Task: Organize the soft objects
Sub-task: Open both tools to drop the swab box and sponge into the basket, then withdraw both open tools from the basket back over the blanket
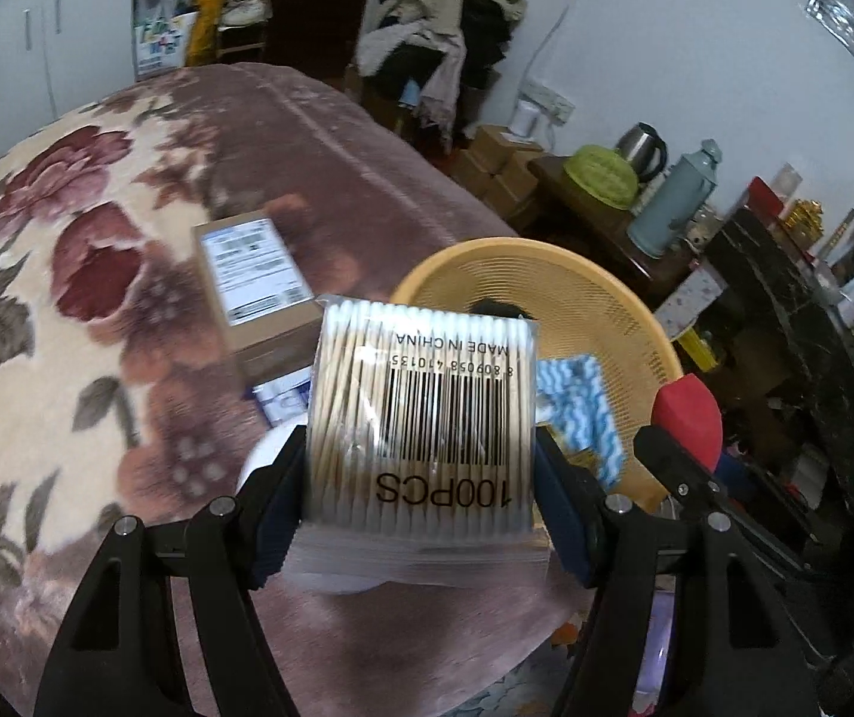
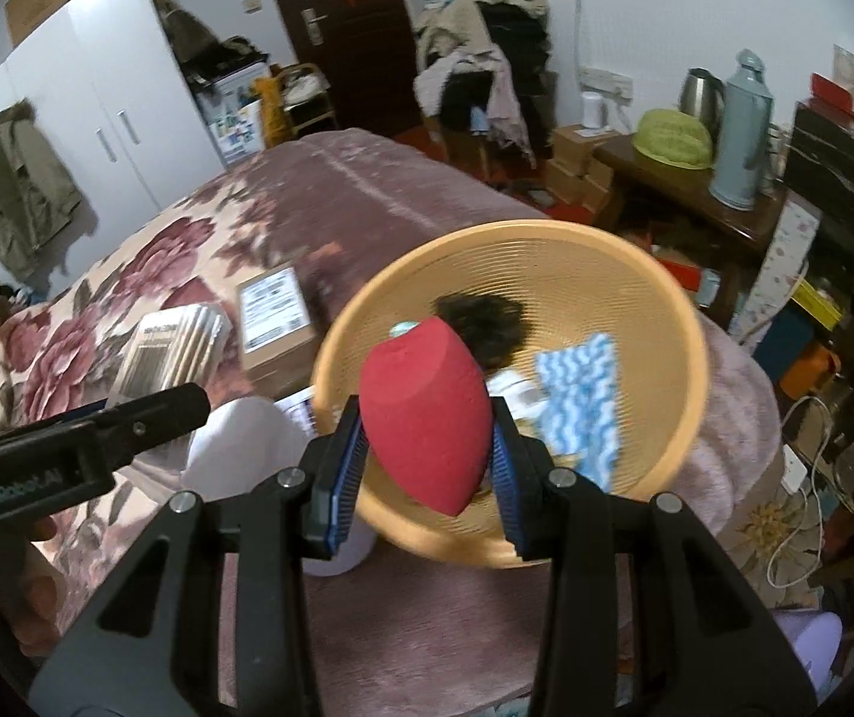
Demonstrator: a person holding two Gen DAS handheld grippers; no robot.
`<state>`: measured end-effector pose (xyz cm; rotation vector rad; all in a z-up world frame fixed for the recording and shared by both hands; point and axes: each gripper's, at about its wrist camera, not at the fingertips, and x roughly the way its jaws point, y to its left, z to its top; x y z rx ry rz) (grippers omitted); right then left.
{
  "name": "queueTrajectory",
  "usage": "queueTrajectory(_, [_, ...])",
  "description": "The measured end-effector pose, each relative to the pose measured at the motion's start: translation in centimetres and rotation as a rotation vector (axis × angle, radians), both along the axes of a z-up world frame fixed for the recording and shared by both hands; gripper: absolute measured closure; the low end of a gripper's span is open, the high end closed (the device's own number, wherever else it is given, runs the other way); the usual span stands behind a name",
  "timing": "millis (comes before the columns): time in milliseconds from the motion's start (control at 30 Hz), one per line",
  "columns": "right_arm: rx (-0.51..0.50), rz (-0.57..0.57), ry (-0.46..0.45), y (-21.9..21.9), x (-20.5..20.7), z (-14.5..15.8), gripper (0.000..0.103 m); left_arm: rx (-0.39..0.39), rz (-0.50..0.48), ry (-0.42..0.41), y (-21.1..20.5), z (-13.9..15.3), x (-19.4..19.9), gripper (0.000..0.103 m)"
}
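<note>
Left wrist view: the left tongs (image 1: 421, 472) clamp a clear pack of cotton swabs (image 1: 427, 406), wooden sticks, white tips, barcode facing up, carried above the floral bed blanket (image 1: 68, 299). Right tongs (image 2: 427, 448) squeeze a red egg-shaped sponge (image 2: 427, 412) over the orange mesh basket (image 2: 654, 322), where a blue-and-white cloth (image 2: 582, 406) and a dark fuzzy item (image 2: 481, 322) lie. A cardboard box (image 2: 277, 322) sits beside the basket. Only the right wrist view shows the white wardrobe (image 2: 98, 101).
</note>
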<state>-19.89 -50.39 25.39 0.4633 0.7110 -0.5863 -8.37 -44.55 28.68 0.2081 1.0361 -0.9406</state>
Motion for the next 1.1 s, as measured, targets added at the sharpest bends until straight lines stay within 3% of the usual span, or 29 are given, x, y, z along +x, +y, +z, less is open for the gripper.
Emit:
queueTrajectory(200, [0.013,-0.064,-0.008,-2.4,-0.8,0.0,0.062,-0.003,-0.050,0.016,-3.4,-0.9,-0.5,0.030])
queueTrajectory(300, [0.058,-0.103,-0.033,-3.8,-1.5,-0.1,0.060,-0.009,-0.059,0.027,-4.3,-1.2,-0.5,0.011])
queueTrajectory(367, [0.079,-0.144,-0.037,-4.5,-1.9,-0.3,0.038,-0.017,-0.059,0.011,-4.2,-1.1,-0.6,0.009])
queueTrajectory(467, [0.076,-0.177,-0.046,-5.0,-2.6,-0.3,0.018,-0.014,-0.065,-0.023,-4.0,-0.8,-0.9,0.003])
queueTrajectory(633, [0.083,-0.176,-0.018,-5.1,-2.9,-0.7,0.014,-0.004,-0.062,-0.055,-3.1,-0.5,-1.4,0.001])
queueTrajectory(733, [0.087,-0.167,-0.009,-4.6,-3.2,-1.1,0.001,-0.004,-0.052,-0.065,-2.4,-0.4,-1.6,0.001])
queueTrajectory(1100, [0.074,-0.140,0.035,-2.2,-3.6,-1.8,0.000,0.002,-0.027,-0.082,0.5,-0.3,-2.5,0.001])
